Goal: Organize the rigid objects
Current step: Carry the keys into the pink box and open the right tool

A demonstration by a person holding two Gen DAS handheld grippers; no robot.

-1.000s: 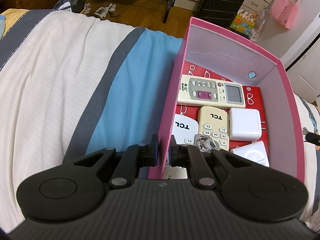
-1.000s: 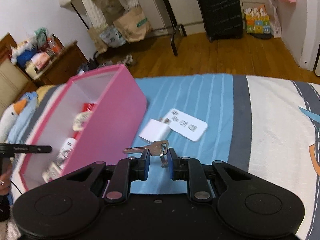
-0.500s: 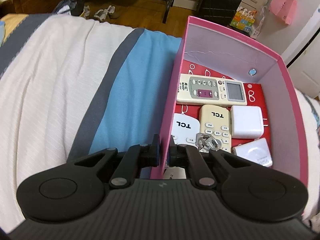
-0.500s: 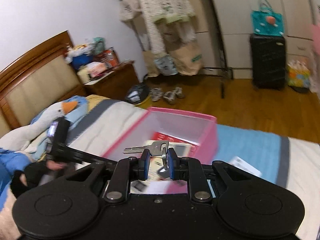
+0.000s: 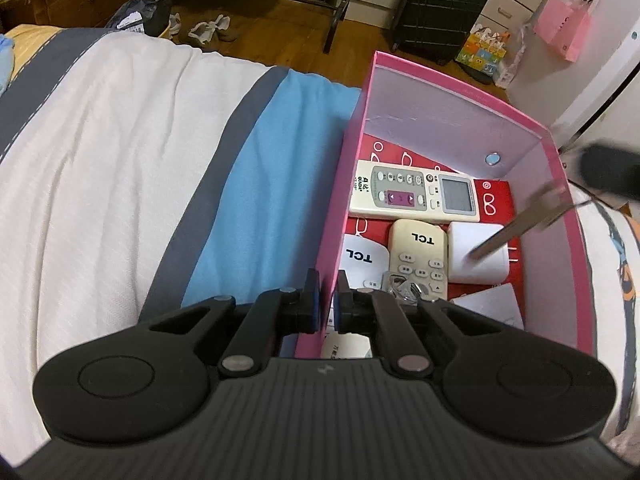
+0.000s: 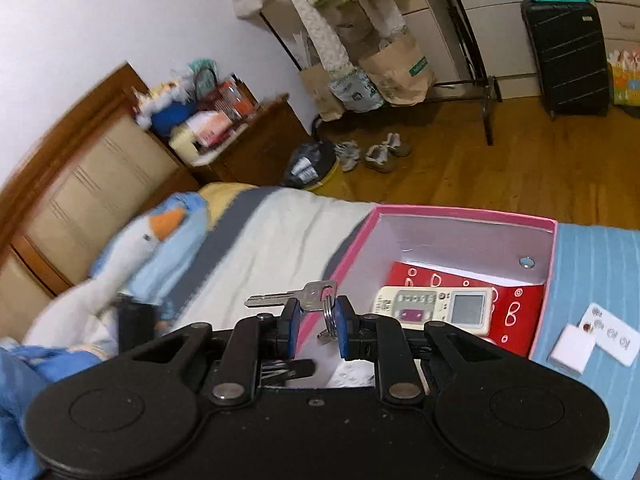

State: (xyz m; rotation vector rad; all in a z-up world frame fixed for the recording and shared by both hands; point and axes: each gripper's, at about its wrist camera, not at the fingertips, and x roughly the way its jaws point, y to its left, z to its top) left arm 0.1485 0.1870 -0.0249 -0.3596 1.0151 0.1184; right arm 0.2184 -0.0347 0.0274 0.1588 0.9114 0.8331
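A pink box (image 5: 460, 96) stands open on the bed. Inside lie a white air-conditioner remote (image 5: 416, 194), a cream TCL remote (image 5: 418, 254), a white charger (image 5: 476, 254) and a metal key ring (image 5: 400, 290). My left gripper (image 5: 326, 306) is shut on the box's left wall. My right gripper (image 6: 316, 330) is shut on a key ring with a silver key (image 6: 292, 298), held above the box (image 6: 464, 216). The key (image 5: 516, 226) and right gripper show blurred over the box's right side in the left wrist view.
A white charger (image 6: 570, 346) and a white card (image 6: 612, 332) lie on the blue sheet right of the box. A stuffed goose (image 6: 132, 248) lies near the headboard. A black suitcase (image 5: 438, 8) and shoes (image 5: 212, 28) are on the wooden floor beyond the bed.
My right gripper has carried the key from the sheet up and left over the box. The key now shows in the left wrist view. My left gripper has kept its hold on the box wall.
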